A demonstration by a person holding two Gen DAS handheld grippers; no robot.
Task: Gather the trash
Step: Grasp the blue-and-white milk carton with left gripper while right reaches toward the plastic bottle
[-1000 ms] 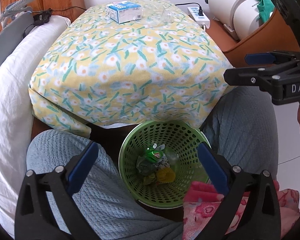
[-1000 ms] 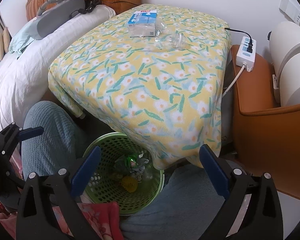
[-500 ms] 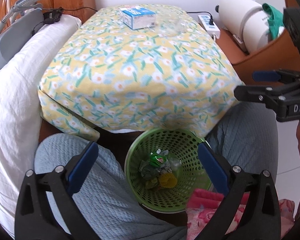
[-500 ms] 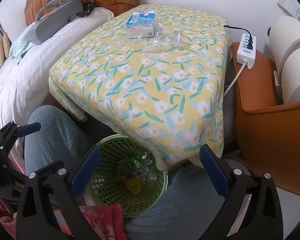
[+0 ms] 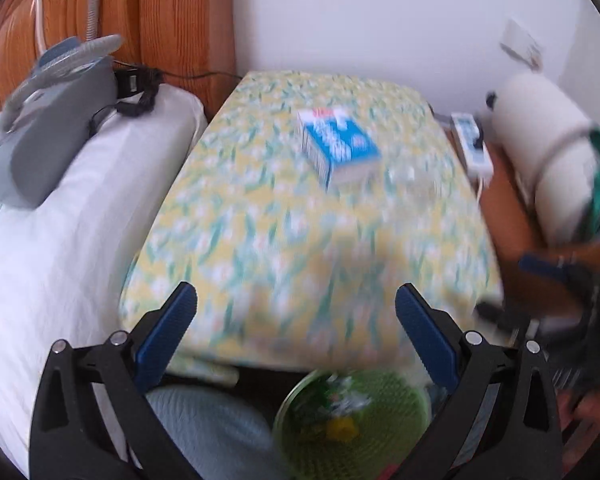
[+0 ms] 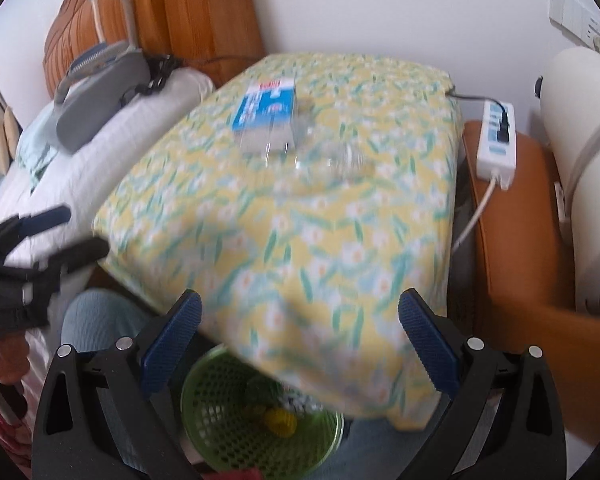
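- Left wrist view looks along the left gripper (image 5: pixel 296 320), whose two blue-padded fingers (image 5: pixel 168 332) stand wide apart with nothing between them, held above the near edge of the flowered table (image 5: pixel 260 208).
- Below that edge a green basket (image 5: pixel 404 436) sits on the floor between the person's knees, with crumpled trash, a yellow piece among it, lying inside.
- On the far part of the table lies a blue-and-white carton (image 5: pixel 340 148) on its side; just to its right is a clear plastic bottle (image 6: pixel 332 156), blurred in both views and easier to make out from the right wrist.
- Right wrist view shows the right gripper (image 6: pixel 300 328) likewise spread, empty, tilted toward the table's near corner with the basket under it.
- From the right wrist the left gripper shows at the left edge, level with the table's side and beside the white bedding (image 6: pixel 100 160).
- A white power strip (image 6: pixel 496 140) rests on the brown chair (image 6: pixel 512 240) to the table's right, near a white roll (image 6: pixel 580 120).
- Both views are motion-blurred.
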